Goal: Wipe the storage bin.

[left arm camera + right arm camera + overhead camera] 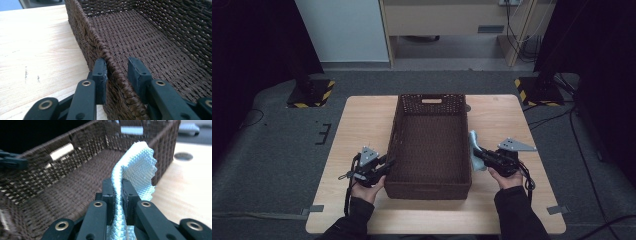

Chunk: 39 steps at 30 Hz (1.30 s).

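A dark brown woven basket (pixel 394 135) stands empty in the middle of the wooden table. My left gripper (pixel 389 164) straddles the rim of its left wall (pixel 113 70) near the front corner. The outer pad (pixel 101 75) touches the weave, the inner pad (pixel 136 73) stands just off it, so the jaws are open. My right gripper (pixel 479 155) is shut on a pale blue waffle-weave cloth (pixel 473 150) at the basket's right wall. In the right gripper view the cloth (pixel 140 162) rises from the pinched pads (pixel 117 192) and folds over beside the basket (pixel 75 157).
The light wooden table (pixel 362 125) has bare room left and right of the basket. A round cable hole (pixel 183 156) lies by the basket's far right corner. Two stand bases with yellow-black stripes (pixel 309 95) (pixel 539 90) sit on the floor beyond the table.
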Tool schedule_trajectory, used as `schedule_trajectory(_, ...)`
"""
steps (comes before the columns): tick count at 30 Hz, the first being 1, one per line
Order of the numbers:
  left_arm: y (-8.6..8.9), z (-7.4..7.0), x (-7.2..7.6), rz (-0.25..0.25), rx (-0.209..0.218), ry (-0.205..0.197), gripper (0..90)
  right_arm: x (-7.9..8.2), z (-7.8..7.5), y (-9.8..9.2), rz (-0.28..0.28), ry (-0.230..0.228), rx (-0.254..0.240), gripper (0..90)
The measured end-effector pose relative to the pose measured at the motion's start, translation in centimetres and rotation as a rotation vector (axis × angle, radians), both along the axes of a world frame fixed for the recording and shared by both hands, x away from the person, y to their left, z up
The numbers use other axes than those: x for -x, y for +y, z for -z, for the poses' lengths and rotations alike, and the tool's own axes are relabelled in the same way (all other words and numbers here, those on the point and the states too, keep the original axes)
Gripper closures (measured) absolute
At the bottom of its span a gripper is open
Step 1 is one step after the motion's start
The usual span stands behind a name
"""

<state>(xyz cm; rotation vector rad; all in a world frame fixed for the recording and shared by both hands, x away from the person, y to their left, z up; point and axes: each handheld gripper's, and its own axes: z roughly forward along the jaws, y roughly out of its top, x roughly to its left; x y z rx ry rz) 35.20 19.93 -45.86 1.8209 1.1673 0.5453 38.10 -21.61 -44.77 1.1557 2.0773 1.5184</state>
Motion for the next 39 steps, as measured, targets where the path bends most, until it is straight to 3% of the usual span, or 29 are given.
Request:
schedule_trajectory(3, -0.1, 0.0, -0.2, -0.008, -0.005, -0.004, 68.0, -0.5, 0.8, 0.2, -0.008, 0.023, 0.033, 83.7)
schedule_trajectory(9, 0.1, 0.0, -0.6, -0.006, -0.005, -0.004, 67.5, -1.7, 3.9, 0.8, -0.009, 0.145, 0.104, 83.7)
schedule_trajectory(14, 0.1, 0.1, -0.7, -0.005, 0.000, -0.004, 67.0, -2.0, 5.2, 1.3, -0.005, 0.199, 0.144, 83.7)
schedule_trajectory(16, 0.1, 0.1, -0.7, -0.006, -0.003, -0.004, 66.5, -2.0, 4.8, 1.1, -0.002, 0.190, 0.144, 83.7)
schedule_trajectory(20, 0.1, 0.1, -0.7, -0.008, 0.001, -0.002, 66.0, -1.1, 1.8, -0.3, 0.007, 0.068, 0.017, 83.7)
schedule_trajectory(22, 0.1, 0.1, -0.7, -0.011, 0.003, -0.002, 66.1, -0.5, 0.6, -0.7, -0.008, 0.017, -0.016, 83.7)
schedule_trajectory(25, 0.1, 0.1, -0.8, -0.016, 0.000, -0.001, 66.3, -0.2, 0.5, -0.3, -0.034, 0.014, -0.009, 83.7)
schedule_trajectory(35, 0.1, 0.1, -1.2, -0.012, -0.007, -0.007, 66.1, -1.1, 5.0, 0.6, -0.004, 0.207, 0.122, 83.7)
schedule_trajectory(38, 0.1, 0.1, -1.2, -0.010, -0.012, -0.008, 65.9, -0.9, 5.6, 0.8, -0.009, 0.238, 0.128, 83.7)
schedule_trajectory(39, 0.1, 0.1, -1.2, -0.010, -0.012, -0.009, 65.9, -0.8, 5.3, 0.7, -0.010, 0.225, 0.131, 83.7)
